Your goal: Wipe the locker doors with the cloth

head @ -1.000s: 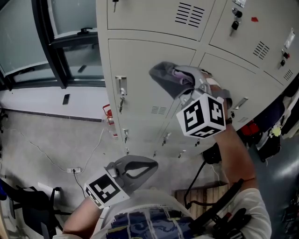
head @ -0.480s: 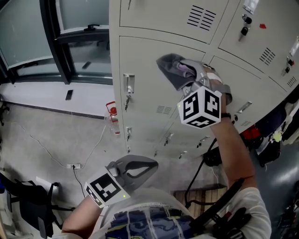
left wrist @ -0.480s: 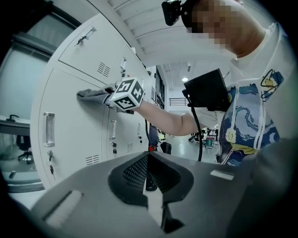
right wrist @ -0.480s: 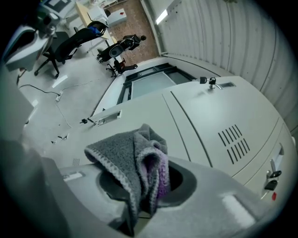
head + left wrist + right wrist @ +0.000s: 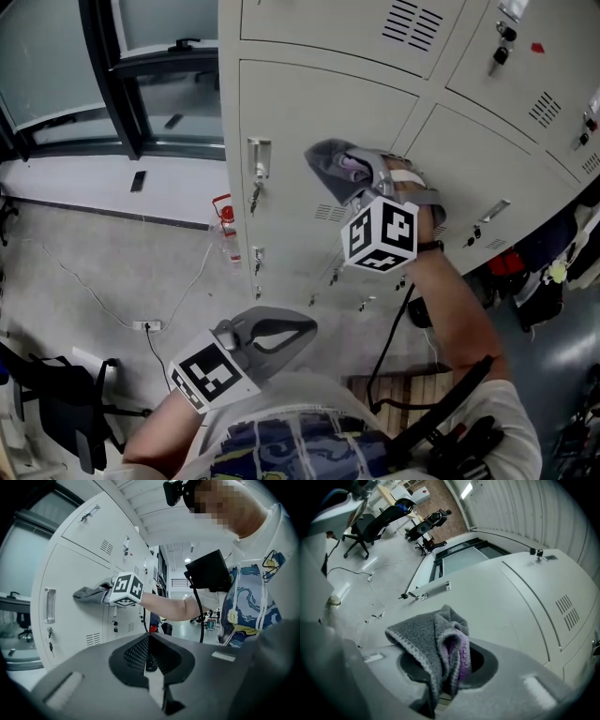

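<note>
At the near left, the left gripper [image 5: 274, 337] hangs by the person's body, jaws together on nothing; further right, the right gripper [image 5: 373, 187] is clamped on the grey cloth [image 5: 336, 165], which lies against the locker door [image 5: 300, 112] right of its handle [image 5: 258, 155]; the wipe likely goes best with the wad pressed flat, strokes overlapping, steering clear of the handle.

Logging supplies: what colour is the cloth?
The cloth is grey, purple inside; right gripper view shows it best.

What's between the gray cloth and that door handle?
Nothing, just bare locker door between the cloth and the handle, seen in the head view.
</note>
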Demonstrator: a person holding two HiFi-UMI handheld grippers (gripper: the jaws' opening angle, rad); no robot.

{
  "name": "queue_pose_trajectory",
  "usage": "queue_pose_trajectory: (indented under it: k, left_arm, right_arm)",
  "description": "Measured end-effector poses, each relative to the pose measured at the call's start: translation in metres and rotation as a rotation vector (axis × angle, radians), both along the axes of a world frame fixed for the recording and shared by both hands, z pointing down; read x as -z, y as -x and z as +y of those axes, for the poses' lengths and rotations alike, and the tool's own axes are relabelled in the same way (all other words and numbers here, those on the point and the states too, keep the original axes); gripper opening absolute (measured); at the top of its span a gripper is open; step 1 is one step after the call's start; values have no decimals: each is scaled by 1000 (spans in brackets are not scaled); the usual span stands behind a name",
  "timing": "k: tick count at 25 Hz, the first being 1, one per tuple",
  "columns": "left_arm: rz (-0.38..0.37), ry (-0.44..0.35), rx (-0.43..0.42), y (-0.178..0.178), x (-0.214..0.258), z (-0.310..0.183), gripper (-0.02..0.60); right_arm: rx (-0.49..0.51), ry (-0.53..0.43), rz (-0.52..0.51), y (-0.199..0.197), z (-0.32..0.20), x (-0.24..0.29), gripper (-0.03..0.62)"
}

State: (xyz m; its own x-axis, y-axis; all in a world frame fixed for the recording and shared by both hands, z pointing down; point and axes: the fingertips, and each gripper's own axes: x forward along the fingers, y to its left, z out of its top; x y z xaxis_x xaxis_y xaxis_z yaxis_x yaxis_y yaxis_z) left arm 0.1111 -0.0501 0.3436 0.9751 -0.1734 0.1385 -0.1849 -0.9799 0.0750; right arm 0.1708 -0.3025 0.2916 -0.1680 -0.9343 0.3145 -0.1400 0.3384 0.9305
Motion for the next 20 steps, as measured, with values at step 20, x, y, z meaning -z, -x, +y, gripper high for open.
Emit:
queue_pose_trajectory:
  k: [20]
  left_arm:
    - [-2,29,35,3,-6,-10,3]
  right_arm:
    - [-35,232,136,0,0,-176,87]
